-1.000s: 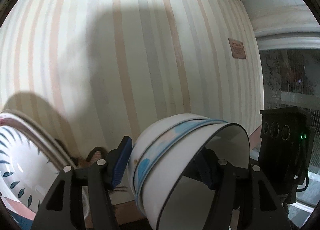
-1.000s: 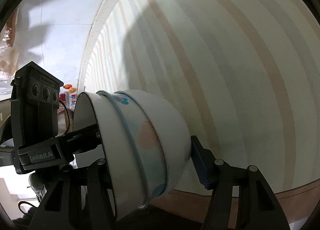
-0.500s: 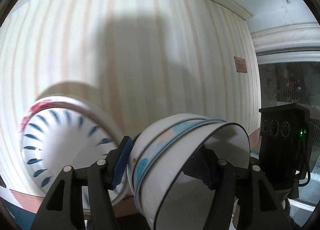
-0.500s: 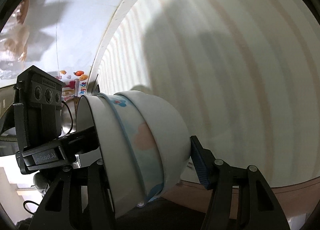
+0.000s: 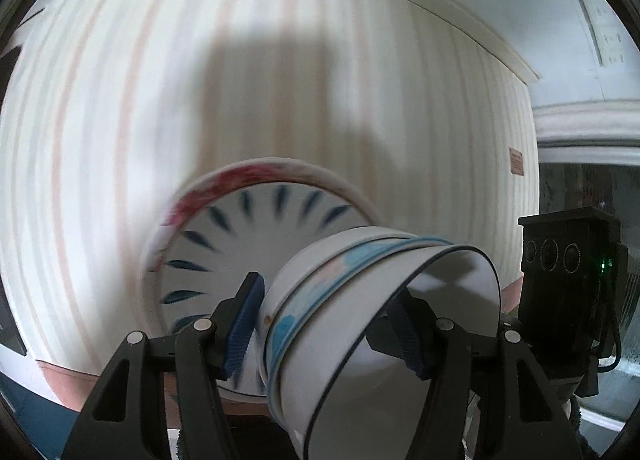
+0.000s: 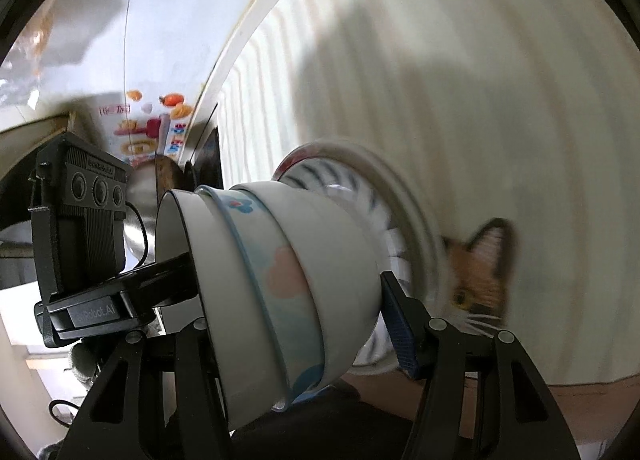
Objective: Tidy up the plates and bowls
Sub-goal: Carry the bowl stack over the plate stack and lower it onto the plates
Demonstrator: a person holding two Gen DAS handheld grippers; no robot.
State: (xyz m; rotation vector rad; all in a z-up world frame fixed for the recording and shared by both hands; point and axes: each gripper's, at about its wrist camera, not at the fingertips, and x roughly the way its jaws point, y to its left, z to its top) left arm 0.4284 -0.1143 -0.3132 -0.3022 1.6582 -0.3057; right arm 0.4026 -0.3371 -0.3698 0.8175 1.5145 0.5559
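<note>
A nested stack of white bowls [image 5: 360,320] with blue and pink marks is held between both grippers. My left gripper [image 5: 332,320] is shut on it, one finger outside, one inside the rim. My right gripper [image 6: 296,300] is shut on the same stack [image 6: 288,280] from the other side. Behind the stack lies a pile of plates [image 5: 224,236], the top one white with dark blue leaf marks, over one with a red pattern. It also shows in the right wrist view [image 6: 360,196].
A striped cloth [image 5: 120,120] covers the surface under the plates. A fox-face picture [image 6: 480,272] lies beside the plates. The other gripper's black camera block [image 5: 568,272] stands at the right. A colourful box [image 6: 152,124] is at the back left.
Both grippers have swung with the bowl stack, so the plate pile has come from the left edge to the middle, right behind the bowls. The fox picture has come into view.
</note>
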